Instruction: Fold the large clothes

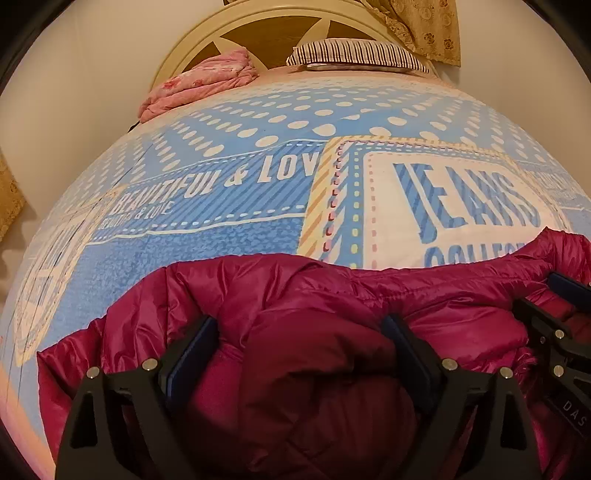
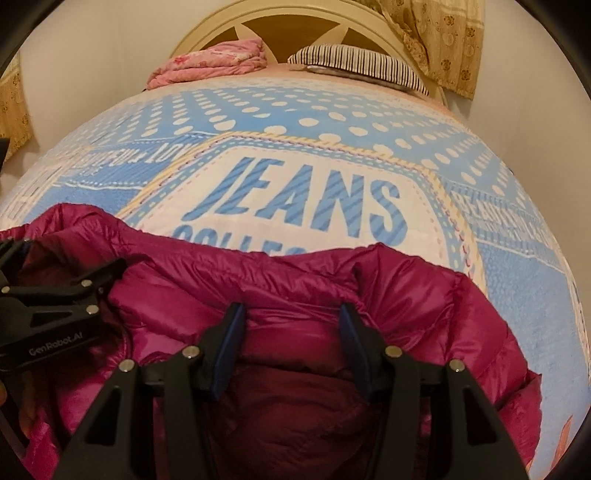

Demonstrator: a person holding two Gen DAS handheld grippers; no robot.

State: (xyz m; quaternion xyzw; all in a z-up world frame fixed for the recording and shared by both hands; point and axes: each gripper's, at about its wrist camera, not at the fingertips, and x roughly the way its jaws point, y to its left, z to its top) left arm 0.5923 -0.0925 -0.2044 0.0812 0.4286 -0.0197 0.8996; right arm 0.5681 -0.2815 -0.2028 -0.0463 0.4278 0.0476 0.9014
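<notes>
A shiny magenta puffer jacket (image 1: 317, 295) lies bunched at the near edge of the bed; it also fills the lower part of the right wrist view (image 2: 424, 295). My left gripper (image 1: 301, 328) is open, its jaws wide apart with a thick fold of the jacket bulging between them. My right gripper (image 2: 293, 321) is open too, its jaws apart over a jacket fold. Each gripper shows in the other's view: the right one at the right edge (image 1: 554, 314), the left one at the left edge (image 2: 55, 291). They are side by side, close together.
The bed is covered by a blue and white sheet (image 1: 221, 184) printed with "JEANS" (image 2: 306, 203). At the headboard (image 1: 280, 22) lie a folded pink blanket (image 1: 199, 81) and a striped pillow (image 1: 354, 55). A beige curtain (image 2: 436, 40) hangs at the right.
</notes>
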